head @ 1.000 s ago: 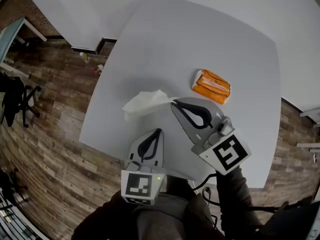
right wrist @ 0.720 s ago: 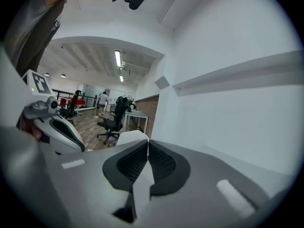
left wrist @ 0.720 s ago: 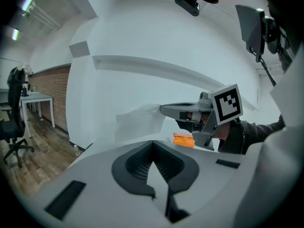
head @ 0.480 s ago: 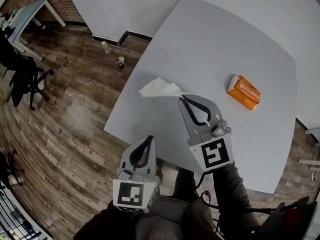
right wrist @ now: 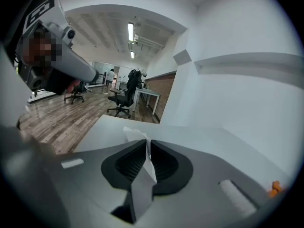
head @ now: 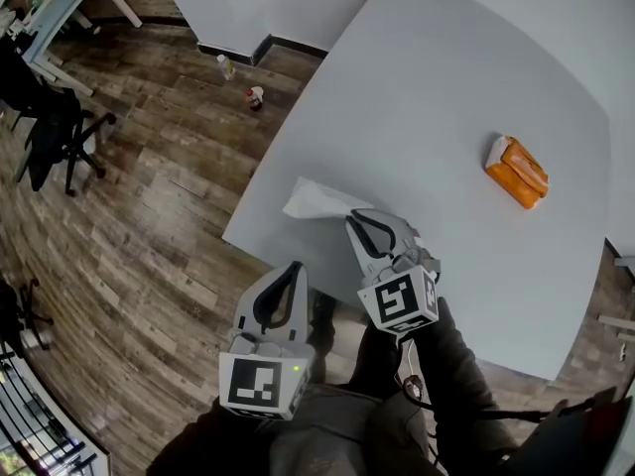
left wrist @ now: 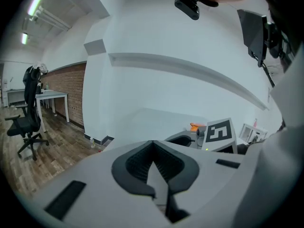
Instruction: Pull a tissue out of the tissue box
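Nearest you, the left gripper [head: 294, 266] has pulled back since a second ago. It now sits further from the tissue box [head: 518, 172] than anything else you're using, past the near edge of the table [head: 427, 87] and over the wood floor. Its jaws are pressed together with nothing in them, and it points a little downward, marker cube toward your body. It's idle.

Next out, the right gripper [head: 349, 216] has come down and swung away from the box, toward your left. A second ago it held the tissue [head: 316, 199] up, fairly near the box. Now its tips are low at the table surface and well apart from the box. Its jaws are opening. The right gripper view shows a thin fold of tissue standing in the narrow gap between the pads, so the pinch looks to be letting go rather than clamping. The gripper tilts moderately downward, your forearm behind it.

Beyond the tips, the rest of the tissue lies crumpled on the table, on the side of the box toward you and left. It's fully clear of the box, with nothing linking them.

Farthest, the box lies flat and alone.

My read: the pull is done and this is the drop-off. Finish spreading the jaws and lift clear without dragging the sheet.
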The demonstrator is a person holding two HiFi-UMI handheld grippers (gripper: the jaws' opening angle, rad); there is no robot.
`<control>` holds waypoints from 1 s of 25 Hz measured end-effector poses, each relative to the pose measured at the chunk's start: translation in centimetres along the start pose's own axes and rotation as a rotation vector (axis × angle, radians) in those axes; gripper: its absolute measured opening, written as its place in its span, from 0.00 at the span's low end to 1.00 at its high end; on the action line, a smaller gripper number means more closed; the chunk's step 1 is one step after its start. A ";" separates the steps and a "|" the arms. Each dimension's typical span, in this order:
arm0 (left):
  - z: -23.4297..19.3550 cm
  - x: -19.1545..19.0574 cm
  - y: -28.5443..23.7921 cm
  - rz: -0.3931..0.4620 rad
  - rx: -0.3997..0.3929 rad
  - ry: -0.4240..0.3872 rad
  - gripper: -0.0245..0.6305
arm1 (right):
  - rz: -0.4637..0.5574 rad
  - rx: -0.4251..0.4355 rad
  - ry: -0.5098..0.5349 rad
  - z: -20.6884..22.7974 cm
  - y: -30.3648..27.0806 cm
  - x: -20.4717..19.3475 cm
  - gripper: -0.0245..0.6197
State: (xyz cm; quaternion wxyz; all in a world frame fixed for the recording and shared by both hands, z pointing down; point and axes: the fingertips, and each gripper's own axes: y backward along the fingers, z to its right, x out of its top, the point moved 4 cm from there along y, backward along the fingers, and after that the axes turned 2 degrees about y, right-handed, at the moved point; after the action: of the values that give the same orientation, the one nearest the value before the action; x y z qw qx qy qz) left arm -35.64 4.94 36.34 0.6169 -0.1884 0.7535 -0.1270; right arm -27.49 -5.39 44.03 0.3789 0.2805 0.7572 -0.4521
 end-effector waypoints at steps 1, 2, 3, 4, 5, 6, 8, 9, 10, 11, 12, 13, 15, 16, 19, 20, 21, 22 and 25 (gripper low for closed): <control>-0.1 0.0 0.1 0.003 0.002 0.001 0.04 | -0.014 0.019 -0.010 -0.6 -0.1 -0.3 0.09; -0.3 0.1 0.2 0.009 0.005 0.004 0.04 | -0.027 0.037 -0.023 -1.0 -0.1 -0.5 0.10; -0.4 0.1 0.3 0.013 0.007 0.007 0.04 | -0.040 0.054 -0.036 -1.4 -0.2 -0.8 0.11; -0.4 0.1 0.2 0.013 0.006 0.006 0.04 | -0.051 0.070 -0.049 -1.7 -0.2 -1.2 0.13; -0.5 0.1 0.1 0.013 0.003 0.004 0.04 | -0.060 0.087 -0.060 -2.0 -0.2 -1.6 0.15; -0.5 0.1 0.0 0.018 0.003 0.002 0.04 | -0.067 0.104 -0.071 -2.3 -0.1 -1.9 0.18; -0.6 0.2 0.2 0.032 0.001 0.000 0.04 | -0.078 0.129 -0.093 -2.9 0.4 -2.1 0.23; -0.6 0.3 0.3 0.037 -0.003 -0.003 0.04 | -0.083 0.134 -0.105 -3.2 0.7 -2.3 0.25; -0.5 0.3 0.4 0.035 -0.013 -0.008 0.04 | -0.087 0.132 -0.119 -3.4 1.1 -2.4 0.27; -0.4 0.3 0.5 0.028 -0.028 -0.016 0.04 | -0.089 0.125 -0.139 -3.5 1.5 -2.6 0.27; -0.3 0.3 0.6 0.024 -0.042 -0.023 0.04 | -0.087 0.114 -0.167 -3.6 1.9 -2.7 0.27; -0.1 0.4 0.6 0.028 -0.051 -0.027 0.04 | -0.078 0.101 -0.204 -3.5 2.6 -2.7 0.27; 0.4 0.6 0.8 0.044 -0.060 -0.028 0.04 | -0.036 0.075 -0.307 -3.0 4.6 -2.2 0.27; 1.0 0.7 1.1 0.048 -0.069 -0.032 0.04 | -0.005 0.062 -0.366 -2.8 6.0 -1.8 0.27; 3.5 1.2 2.5 0.070 -0.105 -0.066 0.04 | 0.105 0.013 -0.523 -2.3 11.0 -0.3 0.27; 4.4 1.5 2.8 0.084 -0.122 -0.081 0.04 | 0.144 -0.004 -0.567 -2.0 12.6 0.3 0.27; 5.3 1.8 2.9 0.100 -0.143 -0.096 0.04 | 0.184 -0.018 -0.610 -1.6 14.0 1.0 0.27; 6.1 2.2 3.0 0.119 -0.158 -0.109 0.04 | 0.225 -0.027 -0.652 -1.2 15.3 1.7 0.27; 8.8 2.7 4.3 0.185 -0.156 -0.114 0.04 | 0.328 -0.048 -0.750 -0.9 19.8 3.9 0.26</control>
State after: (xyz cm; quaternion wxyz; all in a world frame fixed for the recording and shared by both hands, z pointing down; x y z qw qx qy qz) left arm -28.08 7.99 30.29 0.6512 -0.1726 0.7390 0.0003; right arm -14.80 4.33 31.71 0.7021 0.2045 0.5223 -0.4387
